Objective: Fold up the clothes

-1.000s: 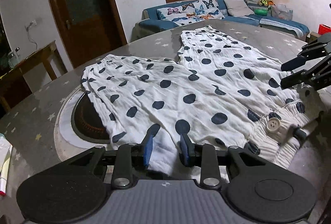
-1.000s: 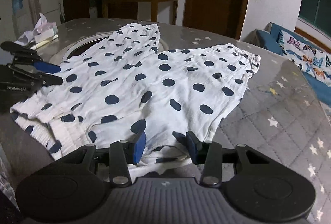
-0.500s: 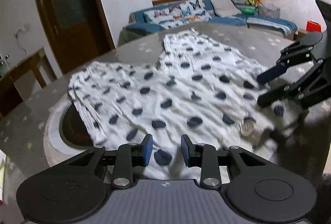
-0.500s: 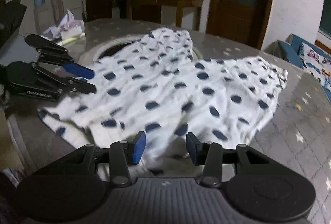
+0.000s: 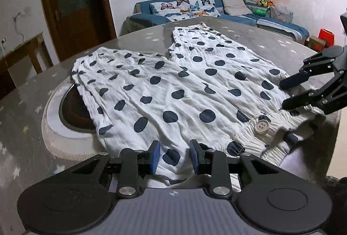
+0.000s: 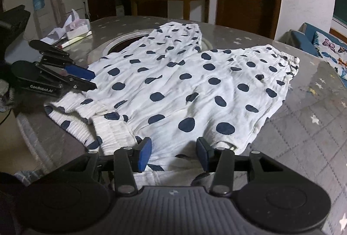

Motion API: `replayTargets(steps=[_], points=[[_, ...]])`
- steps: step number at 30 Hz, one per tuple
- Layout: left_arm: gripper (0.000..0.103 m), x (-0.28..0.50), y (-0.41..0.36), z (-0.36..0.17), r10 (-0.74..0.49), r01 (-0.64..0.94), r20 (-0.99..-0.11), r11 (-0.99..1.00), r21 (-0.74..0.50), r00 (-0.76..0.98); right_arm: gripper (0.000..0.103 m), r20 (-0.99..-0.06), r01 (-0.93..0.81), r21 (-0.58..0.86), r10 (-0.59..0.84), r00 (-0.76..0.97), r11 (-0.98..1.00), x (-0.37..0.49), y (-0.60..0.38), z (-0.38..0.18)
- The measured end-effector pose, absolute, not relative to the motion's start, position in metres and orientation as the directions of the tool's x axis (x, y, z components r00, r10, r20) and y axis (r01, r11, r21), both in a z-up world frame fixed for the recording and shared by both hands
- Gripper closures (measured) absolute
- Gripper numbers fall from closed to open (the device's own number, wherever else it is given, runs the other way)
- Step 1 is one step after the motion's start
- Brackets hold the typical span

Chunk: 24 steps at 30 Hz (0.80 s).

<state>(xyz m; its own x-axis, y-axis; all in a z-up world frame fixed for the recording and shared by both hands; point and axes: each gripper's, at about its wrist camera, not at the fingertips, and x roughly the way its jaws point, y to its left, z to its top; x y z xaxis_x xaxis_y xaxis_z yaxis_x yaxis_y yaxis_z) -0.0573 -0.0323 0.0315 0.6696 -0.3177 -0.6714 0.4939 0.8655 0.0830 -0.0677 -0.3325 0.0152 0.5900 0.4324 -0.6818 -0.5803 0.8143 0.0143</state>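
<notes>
Both grippers lower, trousers [image 5: 186,91] flat again.

White polka-dot trousers [image 5: 173,91] spread flat on the round table [image 5: 26,109], legs apart, elastic buttoned waistband [image 5: 266,128] at the table's near edge.

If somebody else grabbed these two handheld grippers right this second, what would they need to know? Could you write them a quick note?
Left gripper: open, holding nothing, at the near edge of the polka-dot trousers.
Right gripper: open, holding nothing, at the waistband end, on the other side of the button.
The trousers lie spread flat on the round table, both legs pointing away toward the sofa and door; one leg partly covers the table's centre recess.
Done: the garment is laid out; no fold shows.
Left: grip the cloth, probably bring one leg over the other, then fold lengthwise.
</notes>
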Motion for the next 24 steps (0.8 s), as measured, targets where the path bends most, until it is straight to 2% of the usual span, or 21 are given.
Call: replayTargets(steps=[9,13,24], points=[[0.069,-0.055,-0.024,0.039,-0.330,0.521,-0.689,0.850,0.081,0.645,0.057,-0.703,-0.603,0.048,0.455,0.546,0.796,-0.068,-0.335,0.024],[0.069,-0.051,-0.026,0.047,-0.339,0.538,-0.682,0.837,0.095,0.648,0.057,-0.683,-0.598,0.103,0.494,0.539,0.795,-0.054,-0.343,0.039],[0.069,-0.024,-0.045,0.068,-0.384,0.549,-0.630,0.831,0.082,0.675,0.057,-0.633,-0.484,0.015,0.383,0.673,0.875,0.036,-0.361,0.053]])
